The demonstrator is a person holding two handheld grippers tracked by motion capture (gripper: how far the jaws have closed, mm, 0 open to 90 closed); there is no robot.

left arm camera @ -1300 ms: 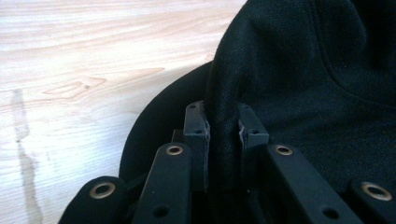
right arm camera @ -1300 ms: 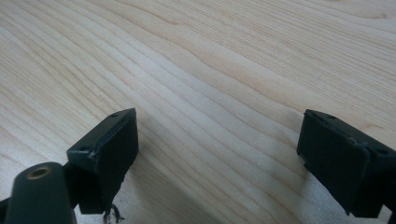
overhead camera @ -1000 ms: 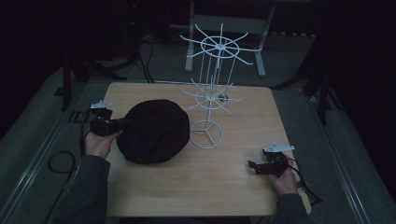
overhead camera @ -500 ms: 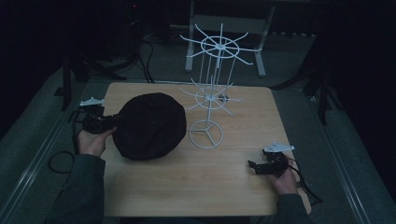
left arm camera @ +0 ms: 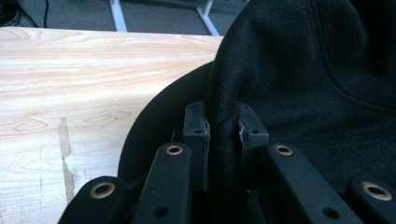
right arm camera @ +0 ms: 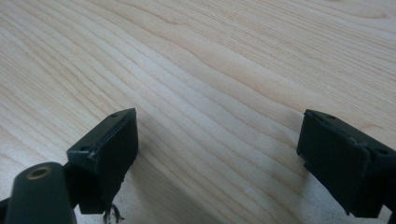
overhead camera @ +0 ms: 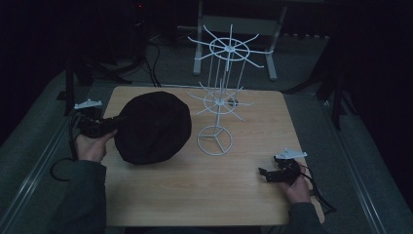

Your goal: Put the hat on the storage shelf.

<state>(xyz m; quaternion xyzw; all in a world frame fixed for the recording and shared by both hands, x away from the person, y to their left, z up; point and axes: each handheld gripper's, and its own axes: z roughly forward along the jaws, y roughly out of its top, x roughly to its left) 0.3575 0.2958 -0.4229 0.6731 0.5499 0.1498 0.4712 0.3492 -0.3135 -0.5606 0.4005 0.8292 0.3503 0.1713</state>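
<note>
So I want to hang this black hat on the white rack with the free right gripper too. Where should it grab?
Take the black hat by its edge on the side facing the white rack, coming in low from the right. The left gripper already pinches a fold of the opposite edge, and the soft dome offers nothing firm. The right gripper is open.

Count of items on inspection. One wooden table (overhead camera: 195, 195). One black hat (overhead camera: 153, 126), left side of the table. One white wire rack (overhead camera: 216, 105) on the table, far of centre, with one round base and two spoked tiers. Two claws: the left claw (overhead camera: 113, 124) at the left edge, the right claw (overhead camera: 264, 174) at the near right. Two hands, one per claw.
</note>
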